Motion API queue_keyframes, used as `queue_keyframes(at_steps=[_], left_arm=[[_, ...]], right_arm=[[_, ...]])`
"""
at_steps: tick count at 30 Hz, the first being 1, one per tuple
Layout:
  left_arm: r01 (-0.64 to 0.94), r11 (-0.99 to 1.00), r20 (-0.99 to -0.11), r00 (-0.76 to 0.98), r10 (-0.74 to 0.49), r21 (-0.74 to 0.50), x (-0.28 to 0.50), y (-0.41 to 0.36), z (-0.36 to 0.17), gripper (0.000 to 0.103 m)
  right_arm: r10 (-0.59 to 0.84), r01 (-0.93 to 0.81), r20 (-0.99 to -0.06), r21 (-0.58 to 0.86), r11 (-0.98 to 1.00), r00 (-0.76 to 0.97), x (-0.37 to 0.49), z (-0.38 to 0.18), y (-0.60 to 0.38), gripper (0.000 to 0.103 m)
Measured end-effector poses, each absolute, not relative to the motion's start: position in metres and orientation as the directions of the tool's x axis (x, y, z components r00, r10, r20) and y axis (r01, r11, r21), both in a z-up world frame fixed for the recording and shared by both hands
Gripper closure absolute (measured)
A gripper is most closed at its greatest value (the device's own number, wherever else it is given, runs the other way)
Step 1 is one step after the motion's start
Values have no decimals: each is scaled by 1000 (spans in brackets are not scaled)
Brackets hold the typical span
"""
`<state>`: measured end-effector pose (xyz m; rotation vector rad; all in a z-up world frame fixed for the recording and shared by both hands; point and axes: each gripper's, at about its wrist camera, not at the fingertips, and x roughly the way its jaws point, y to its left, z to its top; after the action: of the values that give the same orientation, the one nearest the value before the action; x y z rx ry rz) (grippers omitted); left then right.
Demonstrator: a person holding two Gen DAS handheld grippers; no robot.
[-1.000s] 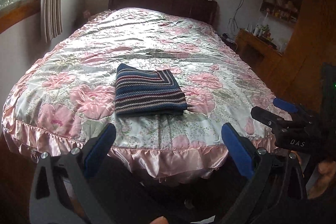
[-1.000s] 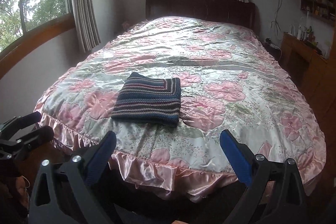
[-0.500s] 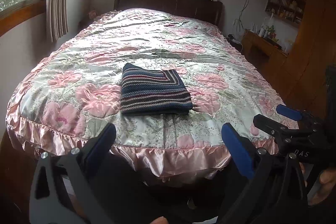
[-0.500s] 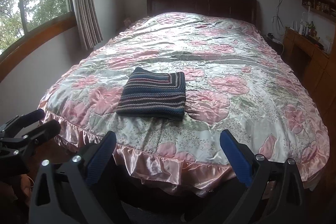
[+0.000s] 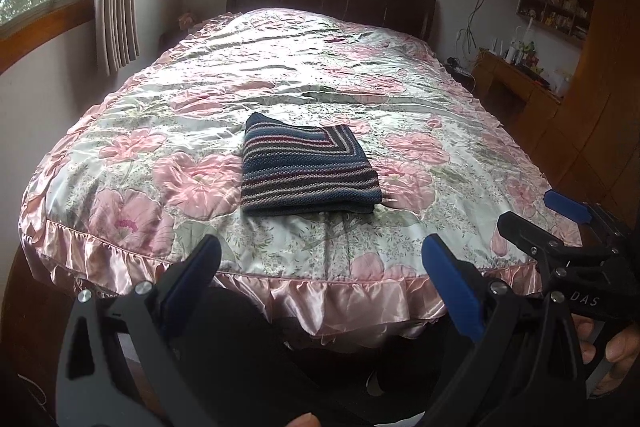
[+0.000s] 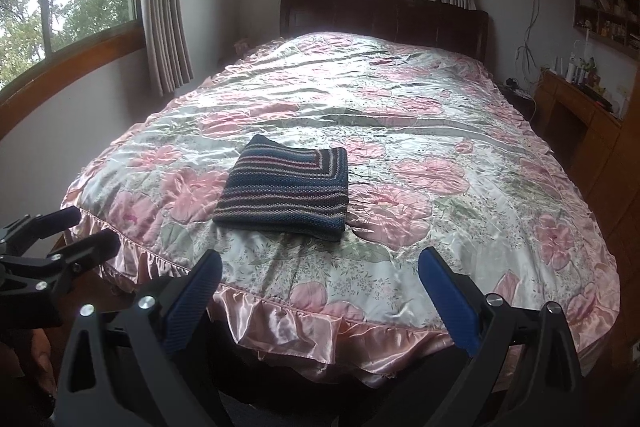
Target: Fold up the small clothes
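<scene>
Daylight from two windows falls on a bed [image 5: 120, 187] with a shiny pink flowered cover, which fills most of both views. At the bottom of the left wrist view, the left gripper [image 5: 320, 269] has its jaws spread wide and holds nothing; it hangs off the foot of the bed. The right gripper [image 6: 320, 277] is released and empty in the same way, at the bottom of its own view.

Beyond them, near the centre of each frame, lies a striped knitted cloth [image 5: 306, 173], already folded into a thick square. It looks soft, light and a little stretchy, so it will probably sag when lifted. The satin under it seems slippery. I would take hold at the two near corners, pinching all layers together.
</scene>
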<state>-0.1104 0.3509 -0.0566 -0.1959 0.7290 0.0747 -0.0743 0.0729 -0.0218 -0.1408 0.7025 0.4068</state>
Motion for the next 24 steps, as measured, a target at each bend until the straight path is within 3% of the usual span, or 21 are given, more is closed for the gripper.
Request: queue_keyframes(at_steps=[24], left_arm=[[-200,976,-708,702,80,-87,-87,358,-71,3]], right_arm=[[306,-414,-674,0,910,672,-51,-36,83,4]])
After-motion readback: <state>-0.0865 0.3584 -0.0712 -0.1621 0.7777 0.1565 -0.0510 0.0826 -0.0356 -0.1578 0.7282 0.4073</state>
